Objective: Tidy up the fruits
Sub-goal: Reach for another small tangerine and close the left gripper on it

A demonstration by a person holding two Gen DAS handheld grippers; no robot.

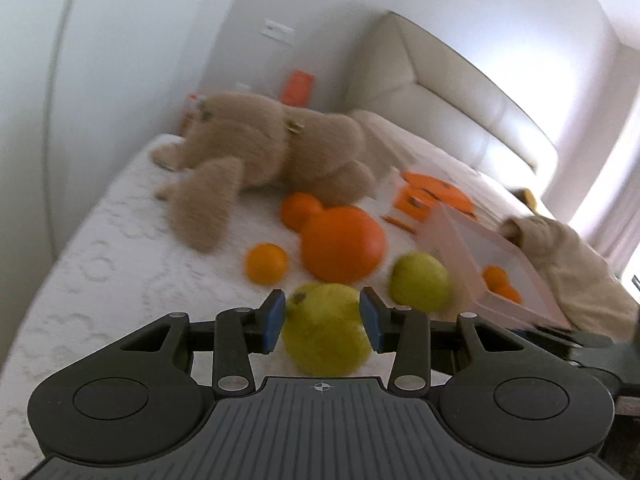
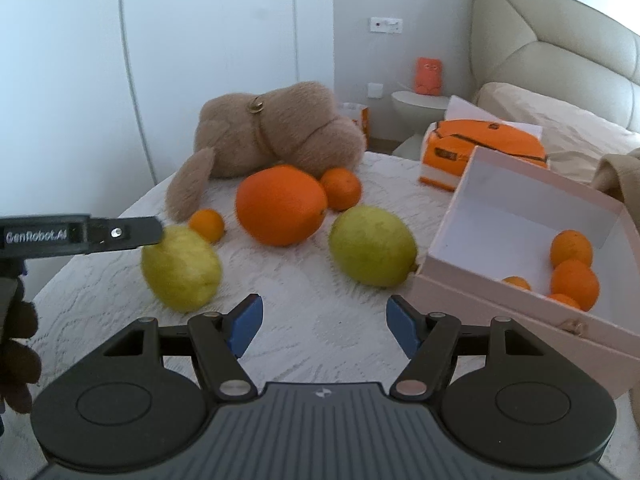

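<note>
A yellow-green lemon (image 1: 326, 332) (image 2: 182, 268) lies on the white bed, and my left gripper (image 1: 323, 320) straddles it. Its blue pads stand close on either side without clearly pressing. One left finger (image 2: 120, 234) reaches over the lemon's top. A second lemon (image 1: 420, 282) (image 2: 372, 246) rests against the pink box (image 1: 452, 248) (image 2: 480, 300), which holds several small oranges (image 2: 574, 276). Behind the lemons sit a big orange (image 1: 344, 244) (image 2: 280, 204), a medium one (image 2: 341, 189) and a small one (image 1: 267, 263) (image 2: 207, 225). My right gripper (image 2: 324, 326) hovers open and empty between the two lemons.
A brown plush toy (image 1: 260, 148) (image 2: 276, 132) lies behind the fruit. An orange package (image 2: 480, 140) stands beyond the box and a beige cloth (image 1: 560, 248) lies to its right. The bed's edge curves along the left. A gloved hand (image 2: 16, 352) shows at the lower left.
</note>
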